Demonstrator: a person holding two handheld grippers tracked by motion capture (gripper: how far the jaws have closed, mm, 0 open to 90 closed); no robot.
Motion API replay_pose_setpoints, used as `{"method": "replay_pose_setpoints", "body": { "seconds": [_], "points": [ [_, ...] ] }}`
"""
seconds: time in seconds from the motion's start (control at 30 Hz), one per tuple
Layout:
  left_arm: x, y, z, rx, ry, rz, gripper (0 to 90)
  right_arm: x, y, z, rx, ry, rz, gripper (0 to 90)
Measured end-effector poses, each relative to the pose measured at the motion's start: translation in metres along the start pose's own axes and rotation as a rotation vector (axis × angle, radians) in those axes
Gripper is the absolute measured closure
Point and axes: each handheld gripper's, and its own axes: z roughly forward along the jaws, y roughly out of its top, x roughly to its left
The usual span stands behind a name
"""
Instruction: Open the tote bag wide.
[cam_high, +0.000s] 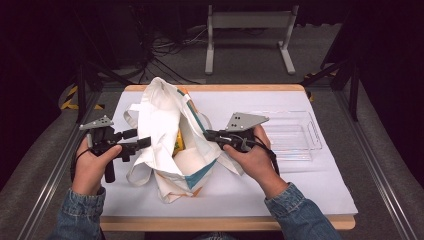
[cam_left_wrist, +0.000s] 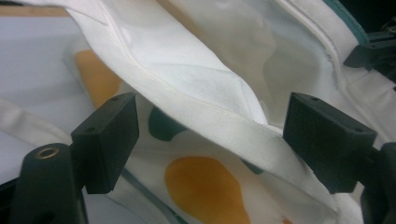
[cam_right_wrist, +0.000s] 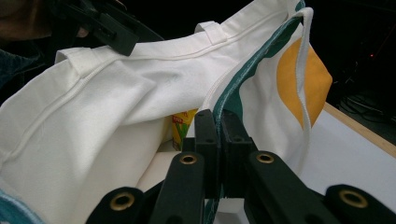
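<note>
The cloth bag (cam_high: 165, 145) is showing off-white, with a teal band edging its mouth and orange patches and dark green spots printed on its outside. A yellow carton (cam_right_wrist: 183, 127) with a bit of red and green print is peeking from inside it. The two grippers, left (cam_high: 142, 143) and right (cam_high: 207, 133), are showing black jaws and grey top plates. White paper (cam_high: 310, 185) is covering the light wooden table (cam_high: 225, 223). The clear tray (cam_high: 295, 137) is looking colourless. Blue denim sleeves (cam_high: 300, 215) are showing.

White tote bag (cam_high: 165, 135) between 2 grippers
</note>
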Motion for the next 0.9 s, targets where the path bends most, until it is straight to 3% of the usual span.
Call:
{"method": "replay_pose_setpoints", "body": {
  "seconds": [0.17, 0.3, 0.37, 0.47, 0.6, 0.63, 0.77, 0.9],
  "points": [
    [0.0, -0.001, 0.002, 0.001, -0.062, -0.032, 35.4, 0.001, 0.0, 0.0, -0.002, -0.001, -0.007, 87.2],
    [-0.002, 0.0, 0.001, -0.006, -0.076, -0.002, 54.1, 0.0, -0.001, -0.001, -0.007, 0.0, -0.004, 87.2],
    [-0.004, 0.001, -0.001, -0.021, -0.06, 0.03, 68.4, 0.001, -0.001, -0.001, -0.011, -0.002, -0.008, 87.2],
    [-0.008, 0.003, -0.004, -0.055, -0.053, 0.08, 80.7, 0.001, 0.0, -0.003, -0.016, -0.002, -0.009, 87.2],
    [-0.014, 0.008, -0.01, -0.065, -0.021, 0.152, 85.0, 0.0, 0.0, -0.006, -0.022, -0.007, -0.007, 87.2],
    [-0.014, 0.008, -0.01, -0.065, -0.021, 0.152, 85.2, 0.0, 0.0, -0.006, -0.022, -0.007, -0.007, 87.2],
    [-0.02, 0.011, -0.018, -0.071, 0.039, 0.216, 85.1, -0.003, 0.001, -0.012, -0.027, -0.022, -0.007, 87.2],
    [-0.025, 0.014, -0.033, -0.105, 0.096, 0.246, 85.1, -0.006, 0.0, -0.02, -0.036, -0.043, 0.0, 87.2]
  ]
}}
